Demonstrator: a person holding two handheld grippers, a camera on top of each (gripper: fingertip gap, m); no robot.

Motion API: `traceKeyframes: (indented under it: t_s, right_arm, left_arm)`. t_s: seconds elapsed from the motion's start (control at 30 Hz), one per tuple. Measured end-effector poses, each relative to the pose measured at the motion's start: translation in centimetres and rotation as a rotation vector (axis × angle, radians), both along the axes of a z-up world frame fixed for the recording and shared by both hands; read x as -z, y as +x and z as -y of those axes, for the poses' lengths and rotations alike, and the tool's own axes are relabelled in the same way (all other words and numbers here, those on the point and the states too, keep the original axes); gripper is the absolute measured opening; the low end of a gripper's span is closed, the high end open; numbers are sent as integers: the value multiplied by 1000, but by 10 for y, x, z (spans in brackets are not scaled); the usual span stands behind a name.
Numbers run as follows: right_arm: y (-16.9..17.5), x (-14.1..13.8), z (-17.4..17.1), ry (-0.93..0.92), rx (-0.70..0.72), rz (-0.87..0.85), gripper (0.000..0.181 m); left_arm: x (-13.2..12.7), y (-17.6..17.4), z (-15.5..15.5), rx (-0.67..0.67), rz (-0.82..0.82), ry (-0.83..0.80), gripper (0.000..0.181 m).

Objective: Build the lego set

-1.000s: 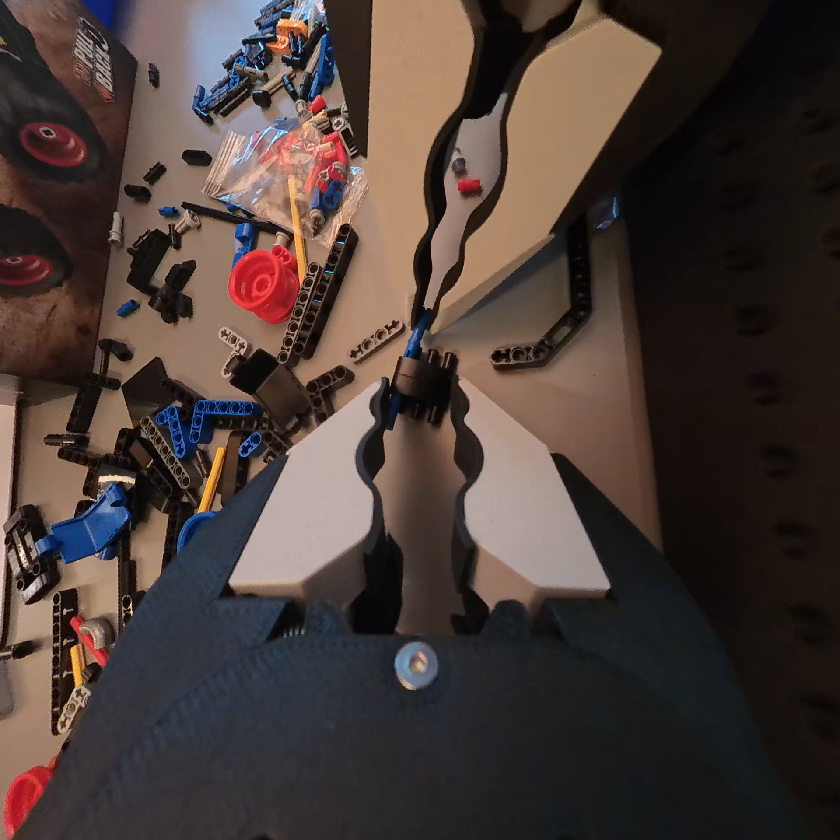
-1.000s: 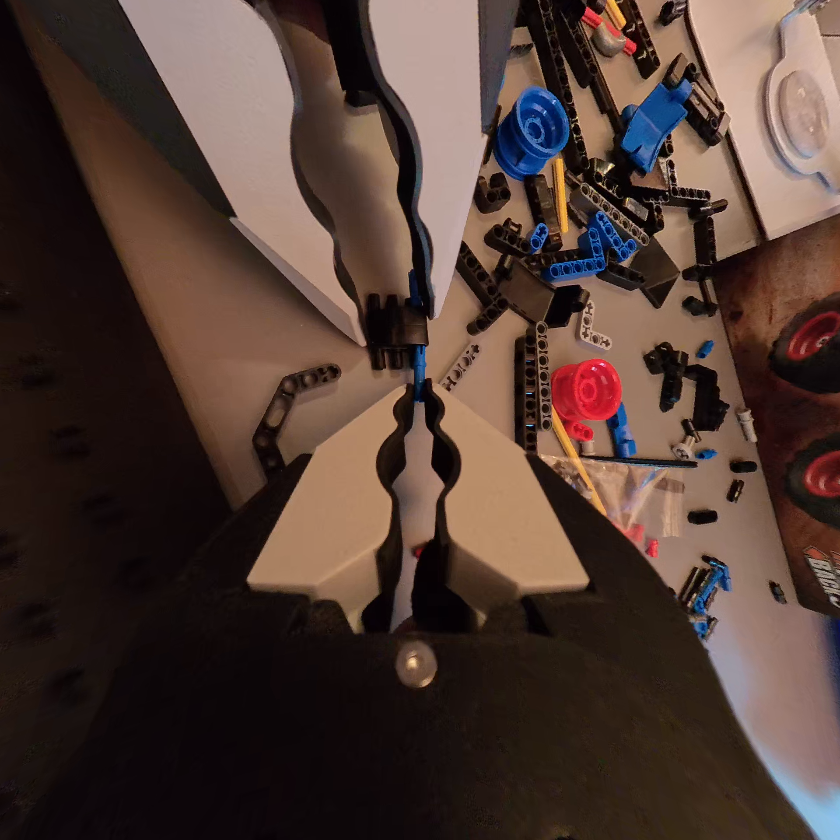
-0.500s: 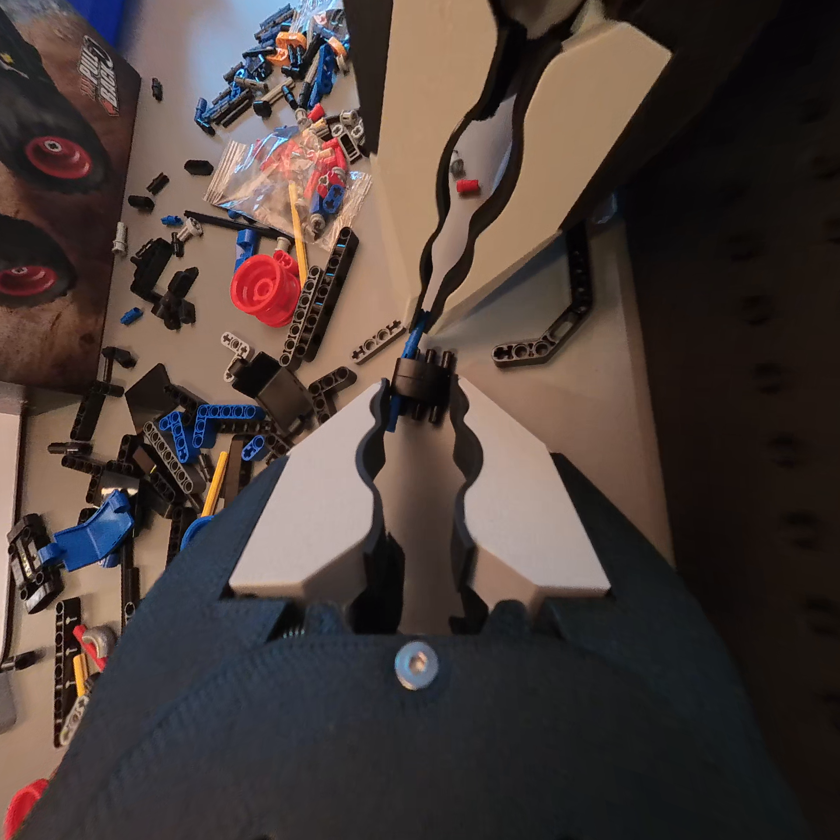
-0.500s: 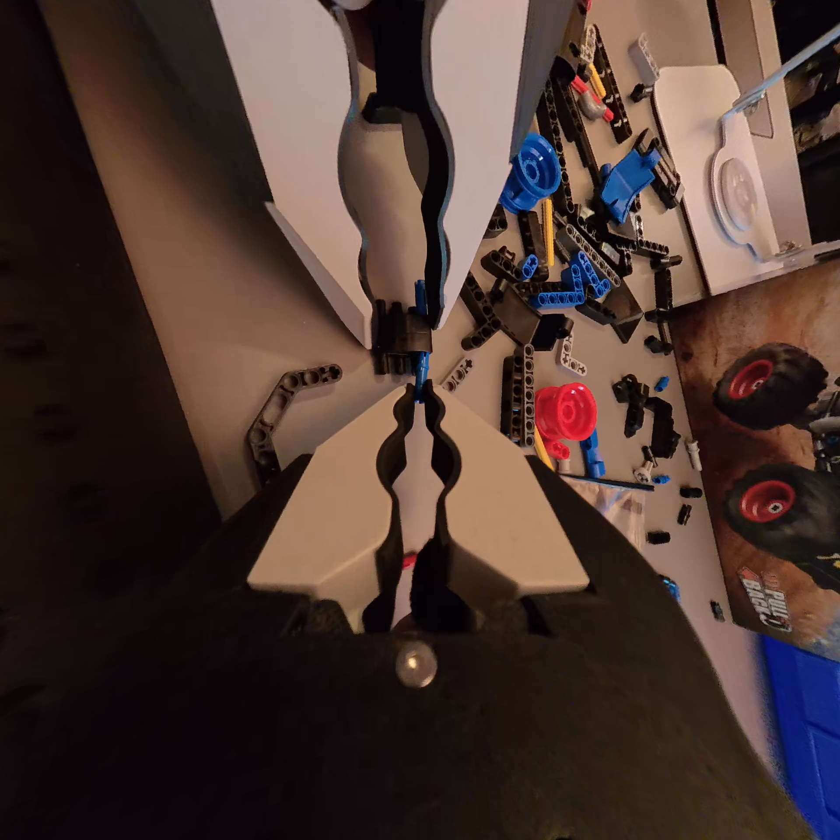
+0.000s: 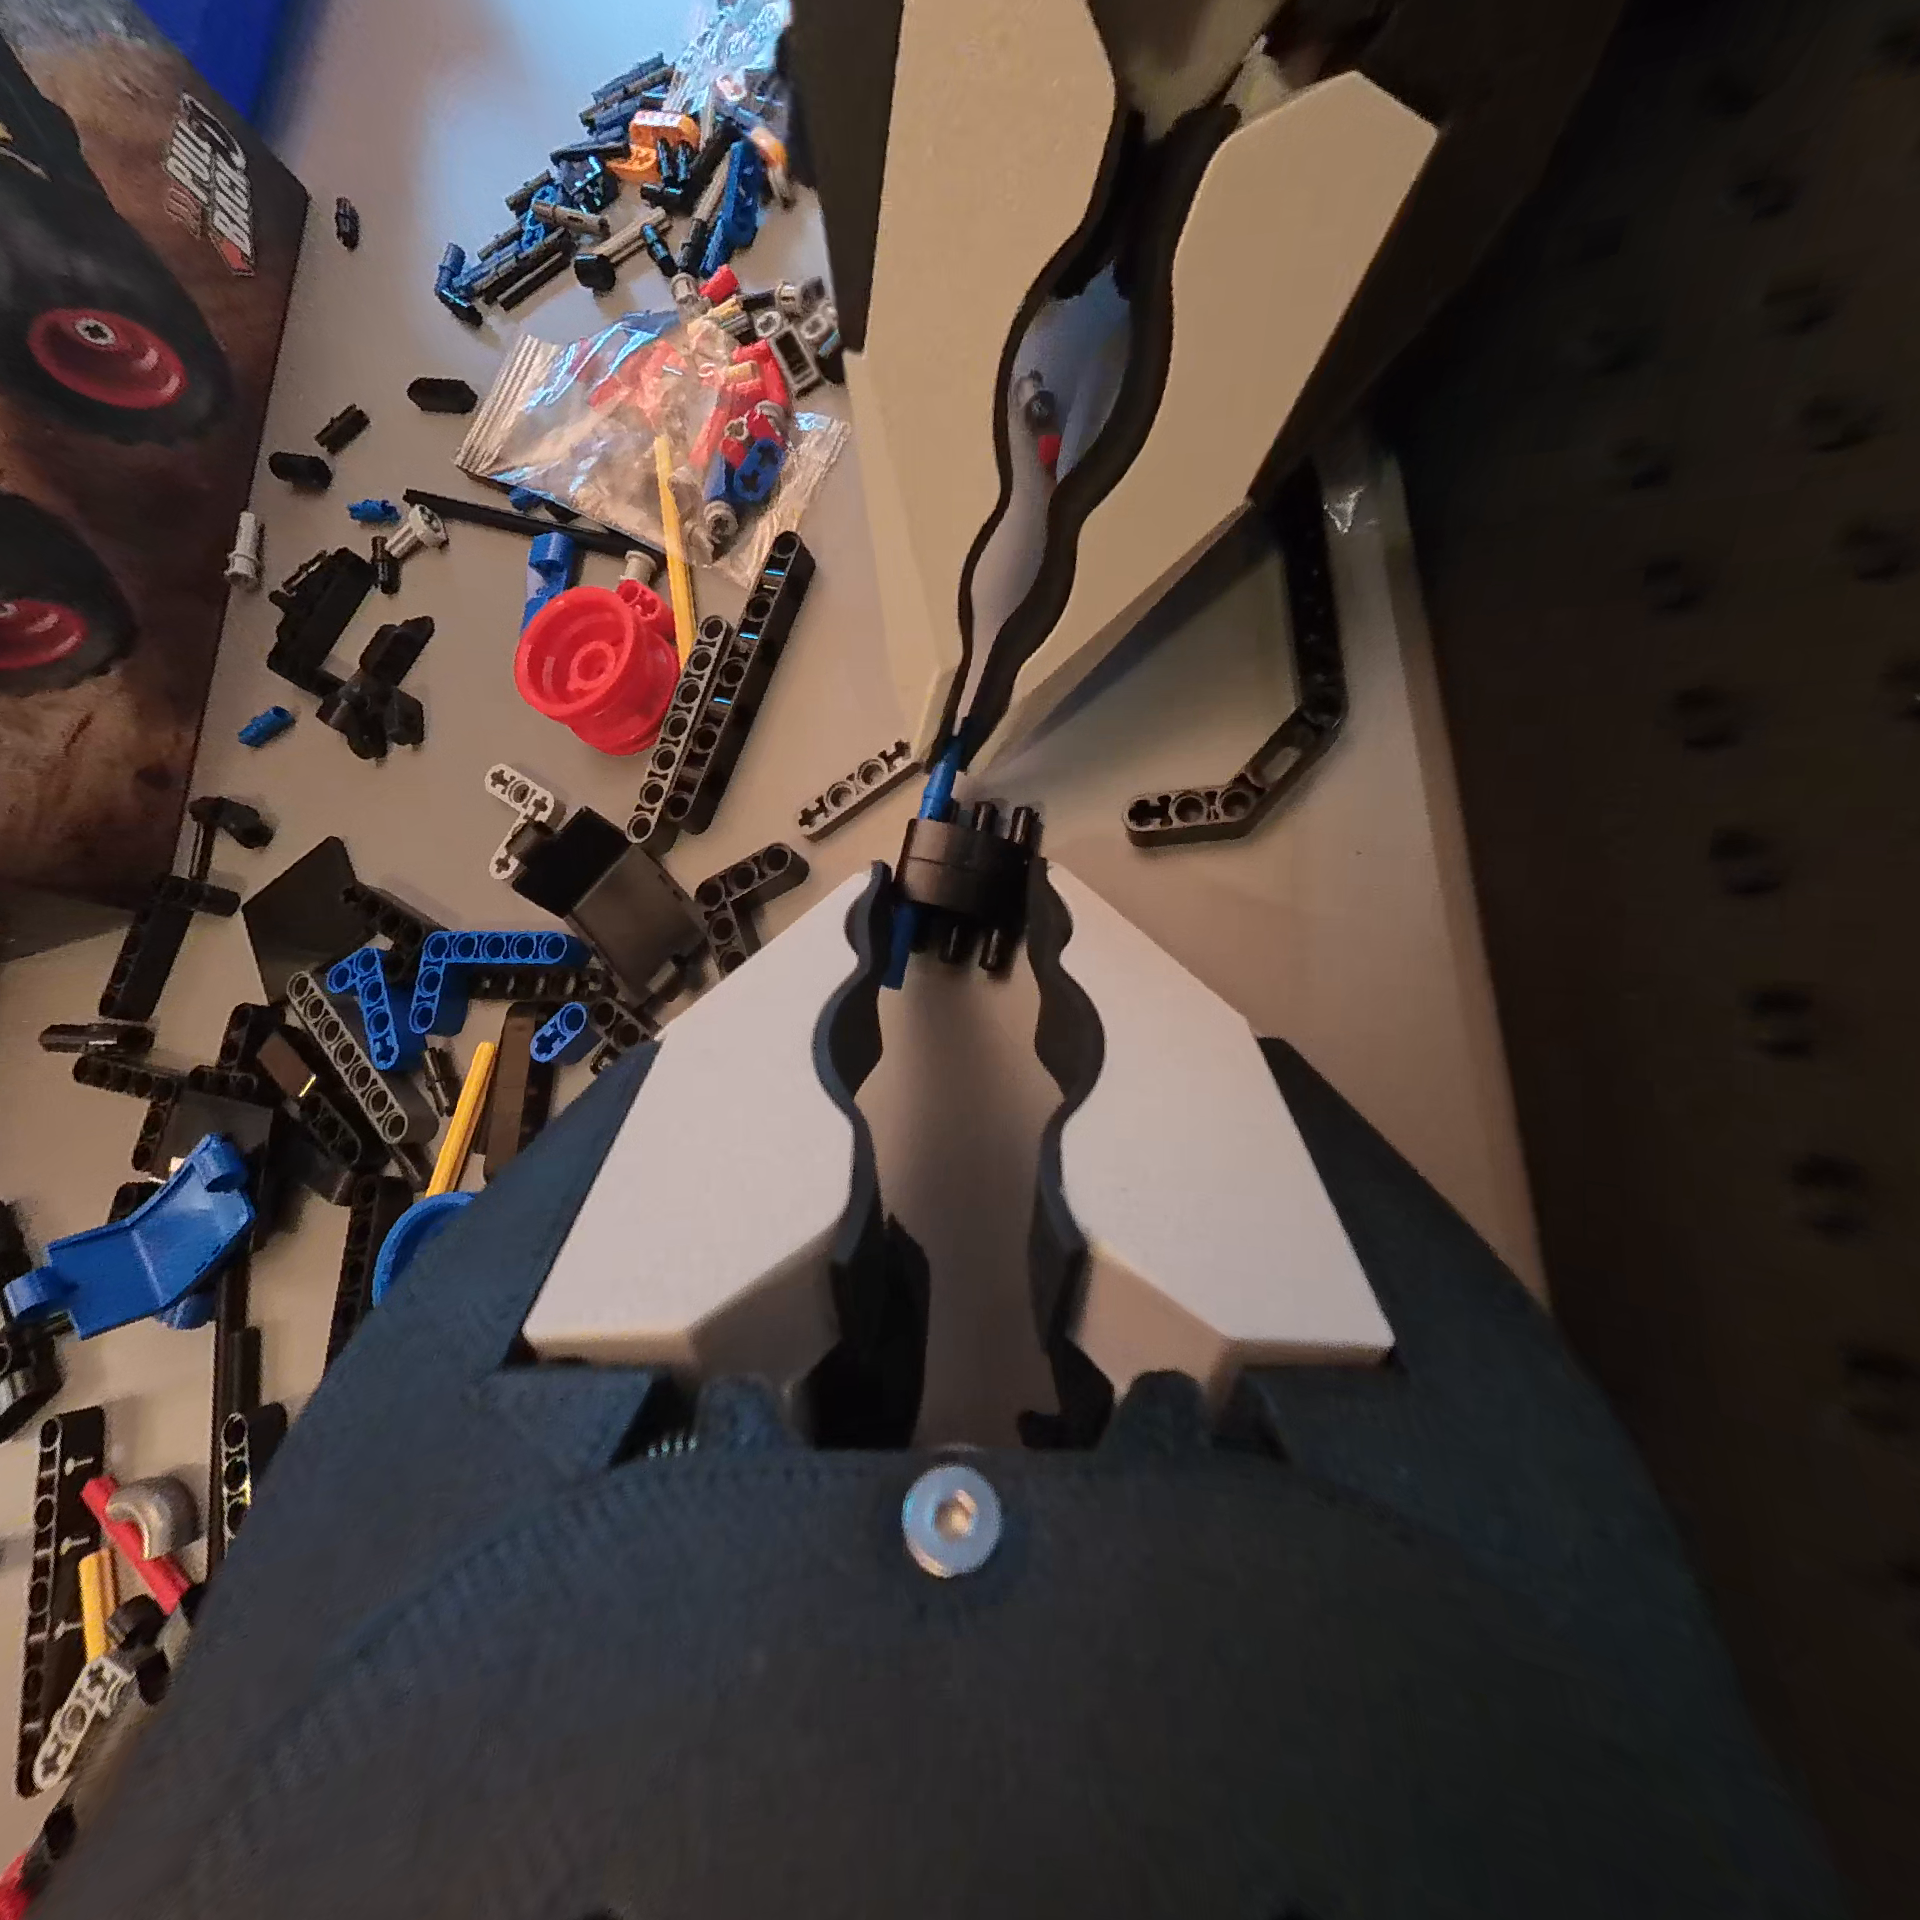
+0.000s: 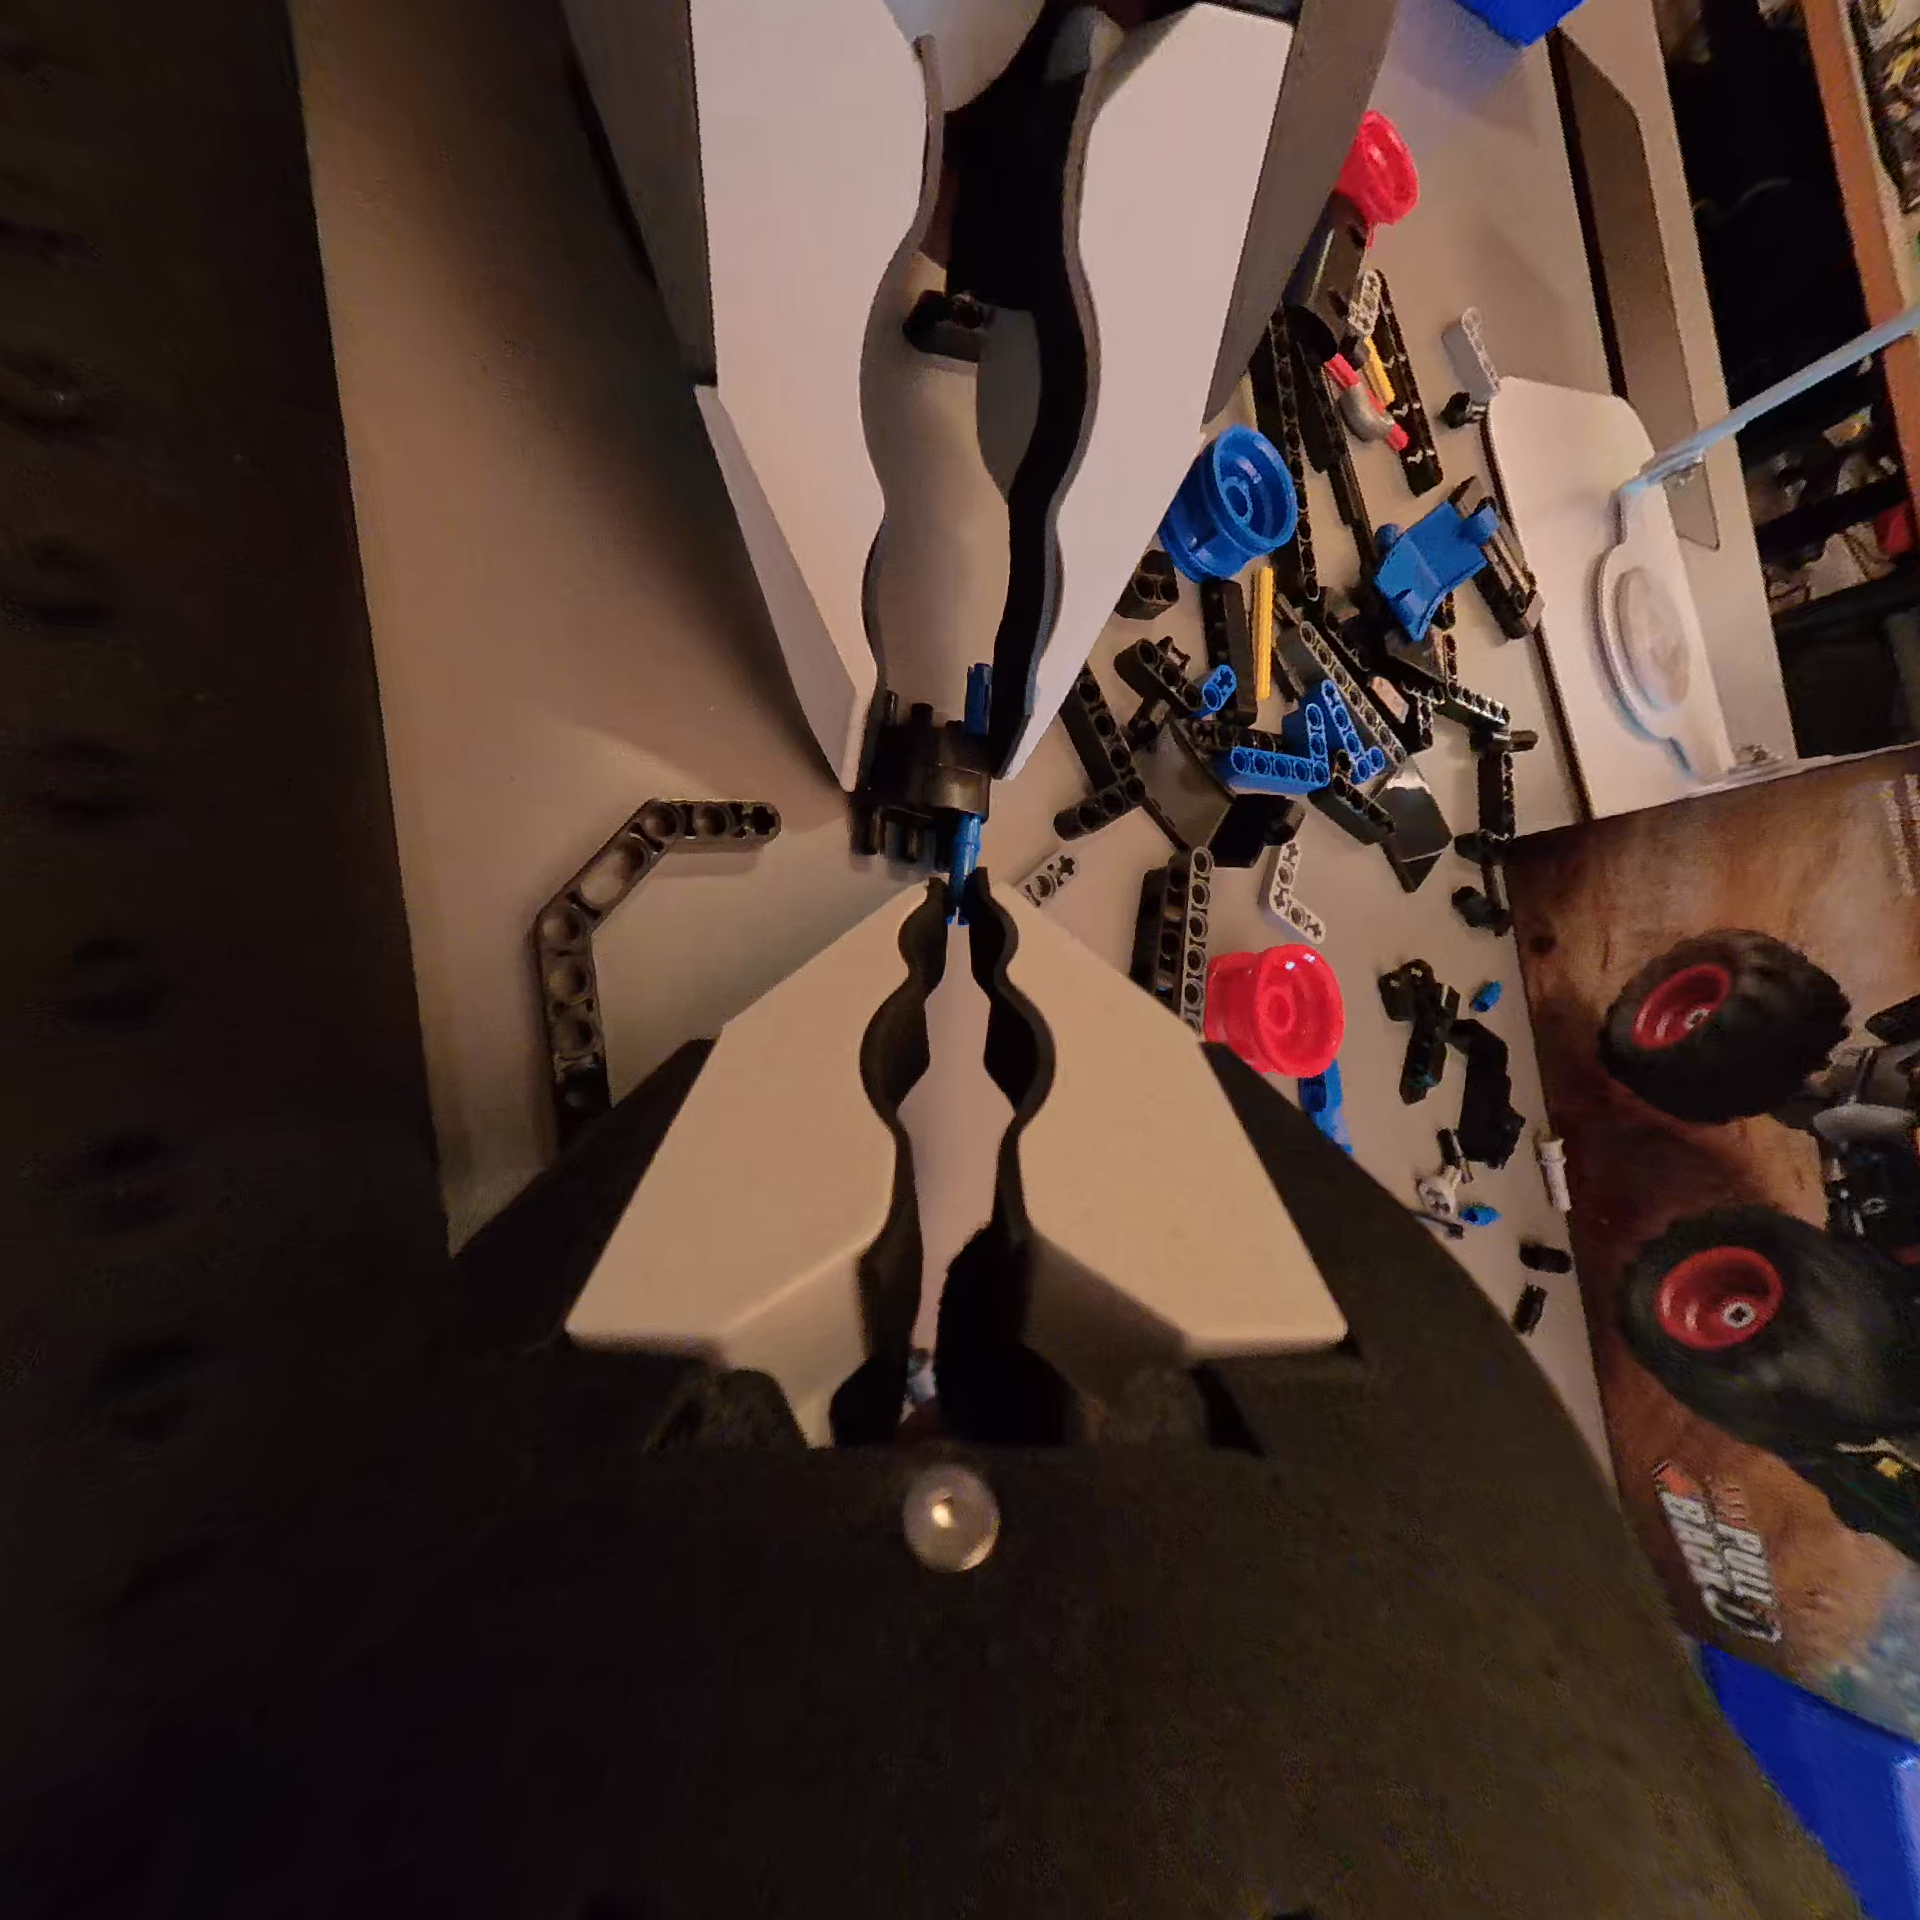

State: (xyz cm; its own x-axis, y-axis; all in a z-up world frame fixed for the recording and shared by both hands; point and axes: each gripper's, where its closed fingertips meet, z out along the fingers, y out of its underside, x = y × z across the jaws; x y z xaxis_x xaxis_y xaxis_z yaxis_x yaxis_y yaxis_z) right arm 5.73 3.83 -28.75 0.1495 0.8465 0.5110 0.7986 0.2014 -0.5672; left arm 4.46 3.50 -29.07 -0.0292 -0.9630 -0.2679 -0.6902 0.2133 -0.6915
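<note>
My left gripper (image 5: 961, 894) is shut on a small black connector piece (image 5: 966, 862) with pins sticking out of it, held above the table near its edge. A blue pin (image 5: 940, 795) runs through the left side of that piece. My right gripper (image 6: 961, 902) is shut on the free end of the blue pin (image 6: 968, 847), tip to tip with the left gripper. In the right wrist view the black piece (image 6: 925, 779) sits between the left gripper's fingers (image 6: 1091, 582). In the left wrist view the right gripper's fingers (image 5: 1174, 582) come down from above.
A bent black beam (image 5: 1278, 748) lies by the table edge, dark floor beyond. Loose black, blue and yellow parts, a red wheel (image 5: 592, 665), a blue wheel (image 6: 1231, 504) and a parts bag (image 5: 655, 436) lie to the side. The picture box (image 6: 1766, 1143) and a white tray (image 6: 1579, 540) lie farther off. Left and right tips are no more than a few centimetres apart. Left tips and right tips are each some 8 cm from the red wheel (image 5: 592, 665). My right wrist view (image 6: 1281, 998) looks at it from another angle.
The right gripper has turned about the blue pin, so its view swings over the table. Both grippers keep their grip and stay tip to tip; the left gripper has barely moved.
</note>
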Motion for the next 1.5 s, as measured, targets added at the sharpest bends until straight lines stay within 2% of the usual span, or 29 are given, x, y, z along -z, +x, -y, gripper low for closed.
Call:
traceKeyframes:
  t_s: [0.17,0.47,0.67,1.1,1.33,1.5]
  right_arm:
    - [-4,2,-1,-5,-37,7,1]
    - [-2,4,-4,-82,-20,-36,3]
    - [0,-6,-6,-83,0,-86,17]
    - [4,-14,-7,-102,3,-153,14]
    - [7,-18,-9,-96,11,-198,12]
    - [8,-19,-9,-87,11,-209,11]
  left_arm:
    - [0,2,2,10,0,-3,24]
    - [-1,1,1,11,-15,7,24]
    - [-6,-2,3,11,-8,-47,24]
    - [-7,-17,2,32,-58,-74,24]
    - [0,-42,7,86,-202,-140,24]
    - [1,-61,21,184,-345,-280,23]
